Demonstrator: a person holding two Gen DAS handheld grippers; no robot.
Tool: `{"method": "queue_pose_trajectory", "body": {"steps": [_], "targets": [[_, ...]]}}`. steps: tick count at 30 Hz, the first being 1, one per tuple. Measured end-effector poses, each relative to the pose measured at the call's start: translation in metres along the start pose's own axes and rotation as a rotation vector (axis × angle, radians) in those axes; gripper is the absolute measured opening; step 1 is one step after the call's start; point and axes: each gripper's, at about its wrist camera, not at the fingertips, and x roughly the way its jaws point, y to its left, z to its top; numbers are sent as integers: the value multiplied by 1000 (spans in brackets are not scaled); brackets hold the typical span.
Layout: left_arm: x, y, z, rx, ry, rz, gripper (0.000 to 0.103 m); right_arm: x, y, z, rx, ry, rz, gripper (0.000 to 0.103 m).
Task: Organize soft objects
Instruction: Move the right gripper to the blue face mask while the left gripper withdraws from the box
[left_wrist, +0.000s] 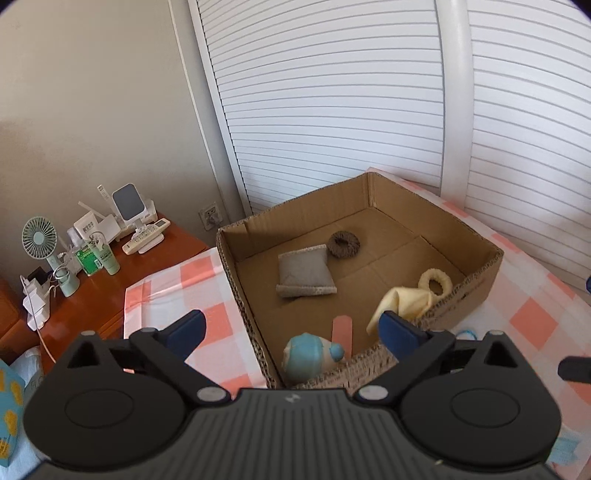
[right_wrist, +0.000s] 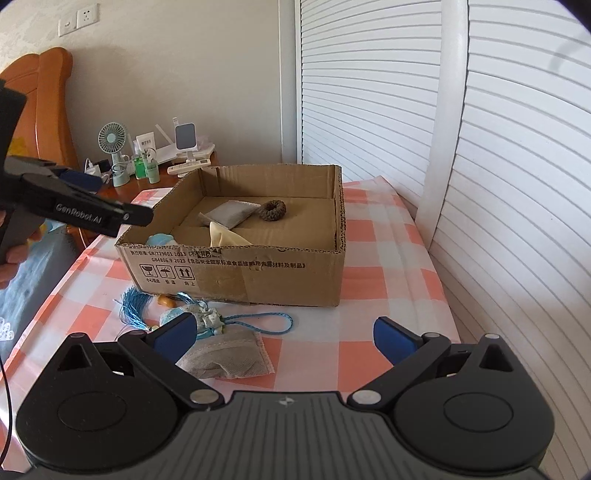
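Observation:
An open cardboard box (left_wrist: 480, 273) (right_wrist: 236, 273) stands on the checked tablecloth. It holds a grey pouch (left_wrist: 304, 275), a brown scrunchie (left_wrist: 343, 244), a cream scrunchie (left_wrist: 436, 282), a yellow cloth (left_wrist: 400, 306), a pink strip (left_wrist: 342, 334) and a blue-and-white soft toy (left_wrist: 312, 354). My left gripper (left_wrist: 291, 330) is open and empty above the box's near corner; it shows in the right wrist view (right_wrist: 77, 206). My right gripper (right_wrist: 286, 338) is open and empty above a second grey pouch (right_wrist: 229, 356) and a blue tasselled charm (right_wrist: 199, 314) lying in front of the box.
A wooden bedside table (left_wrist: 110, 291) at the left holds a small fan (left_wrist: 40, 240), bottles, a remote and chargers. White louvred doors (left_wrist: 332, 110) stand close behind the box. A wooden headboard (right_wrist: 40, 96) is at the far left.

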Motion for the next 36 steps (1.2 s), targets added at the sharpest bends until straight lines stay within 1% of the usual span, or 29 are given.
{"method": "queue_pose_trajectory", "body": {"steps": [3, 6, 9, 14, 17, 21, 24, 28, 32, 36], "targets": [[-16, -9, -20, -14, 28, -10, 100, -3, 3, -5, 13, 3, -10, 103], [-33, -19, -42, -21, 35, -12, 100, -3, 6, -12, 31, 22, -8, 103], [-46, -25, -62, -49, 40, -9, 100, -6, 11, -20, 26, 33, -15, 103], [-71, -35, -91, -101, 12, -34, 100, -8, 20, -32, 15, 58, -17, 103], [-79, -39, -100, -113, 4, -17, 100, -10, 27, -36, -9, 66, -25, 103], [-83, -36, -108, -157, 4, -40, 101, -13, 38, -40, -42, 76, -20, 103], [-84, -35, -115, -165, 7, -20, 101, -15, 48, -44, -84, 88, 1, 103], [-85, -26, -123, -195, 8, -15, 101, -13, 61, -50, -136, 120, 38, 103], [-85, -17, -131, -216, 14, 20, 102, -4, 74, -53, -165, 161, 36, 103], [-85, -14, -137, -199, 23, 57, 102, -1, 88, -53, -202, 171, 41, 103]]}}
